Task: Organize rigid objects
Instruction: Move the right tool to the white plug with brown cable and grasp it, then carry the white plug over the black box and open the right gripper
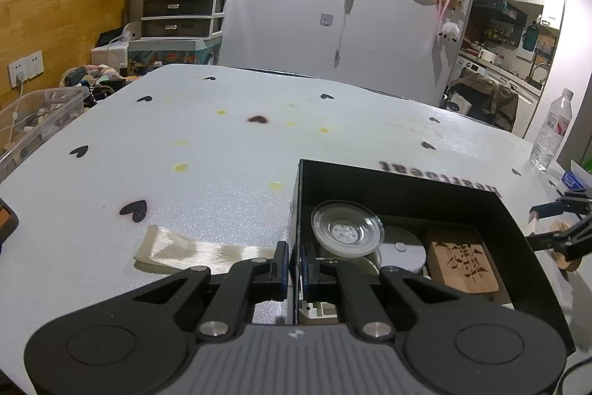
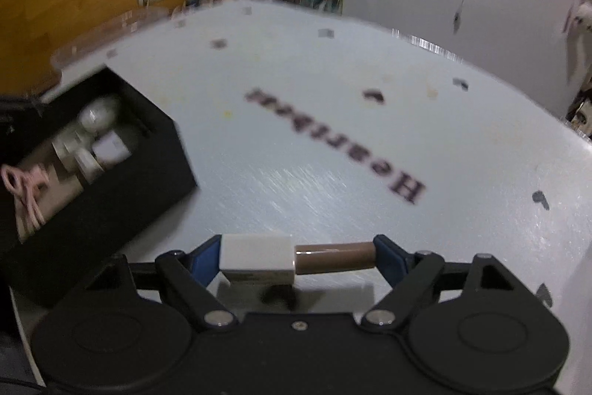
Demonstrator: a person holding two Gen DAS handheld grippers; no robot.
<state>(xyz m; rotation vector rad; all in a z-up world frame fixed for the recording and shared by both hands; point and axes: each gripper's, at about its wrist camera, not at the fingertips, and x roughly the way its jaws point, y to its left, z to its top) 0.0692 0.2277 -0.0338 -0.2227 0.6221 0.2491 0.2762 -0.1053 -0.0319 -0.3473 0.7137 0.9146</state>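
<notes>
A black open box (image 1: pixel 407 186) sits on the white table. It holds a clear round lid (image 1: pixel 346 232), a white disc (image 1: pixel 401 248) and a carved wooden block (image 1: pixel 462 260). My left gripper (image 1: pixel 295 263) is shut on the box's left wall, one finger inside and one outside. My right gripper (image 2: pixel 298 256) is shut on a white block with a brown cylinder end (image 2: pixel 296 256) and holds it above the table, right of the box (image 2: pixel 111 173). The right wrist view is blurred. The right gripper also shows at the right edge of the left wrist view (image 1: pixel 555 221).
A beige strip (image 1: pixel 199 250) lies on the table left of the box. A water bottle (image 1: pixel 551 132) stands at the far right edge. A clear plastic bin (image 1: pixel 37 121) sits off the left side. Pink scissors (image 2: pixel 26 191) lie in the box.
</notes>
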